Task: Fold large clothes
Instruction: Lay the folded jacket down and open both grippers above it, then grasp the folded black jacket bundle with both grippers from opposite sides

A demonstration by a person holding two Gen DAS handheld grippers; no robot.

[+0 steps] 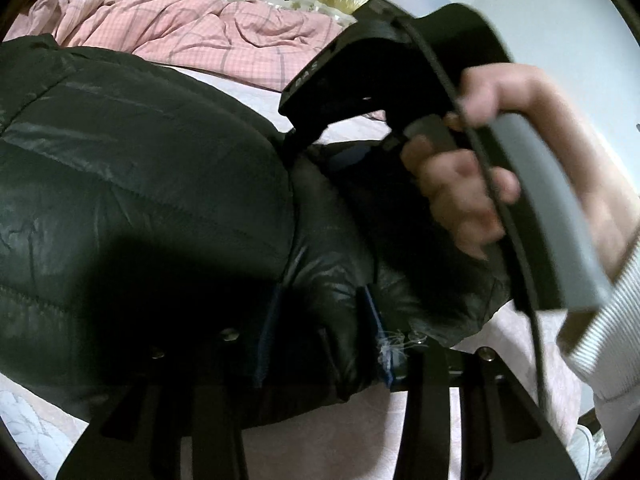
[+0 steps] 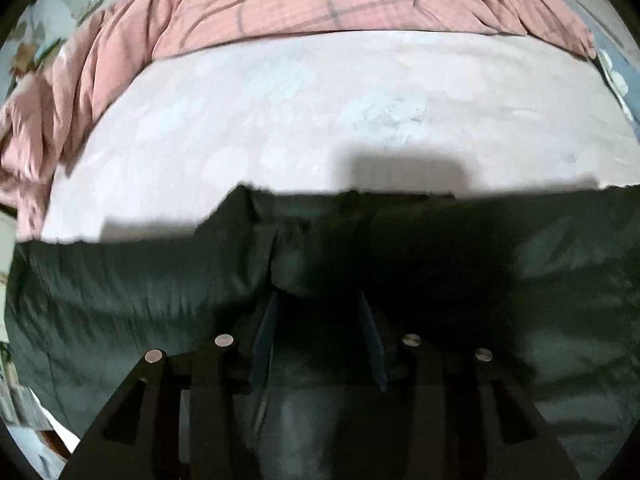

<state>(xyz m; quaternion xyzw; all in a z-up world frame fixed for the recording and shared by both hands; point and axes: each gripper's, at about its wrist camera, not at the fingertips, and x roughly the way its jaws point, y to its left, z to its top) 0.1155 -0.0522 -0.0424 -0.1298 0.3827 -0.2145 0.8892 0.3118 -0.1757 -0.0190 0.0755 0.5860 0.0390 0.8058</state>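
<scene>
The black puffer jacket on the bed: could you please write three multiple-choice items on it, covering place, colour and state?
1. Where does the puffer jacket lie?
A on the pale bed sheet
B on a chair
C on the floor

2. What colour is the crumpled quilt behind it?
A blue
B pink check
C green

3. What is between the fingers of the left hand-held gripper?
A nothing
B the quilt
C a fold of jacket

Answers: 1 A, sheet shows beyond its edge; 2 B, pink with a grid; 3 C, black fabric fills the gap.
</scene>
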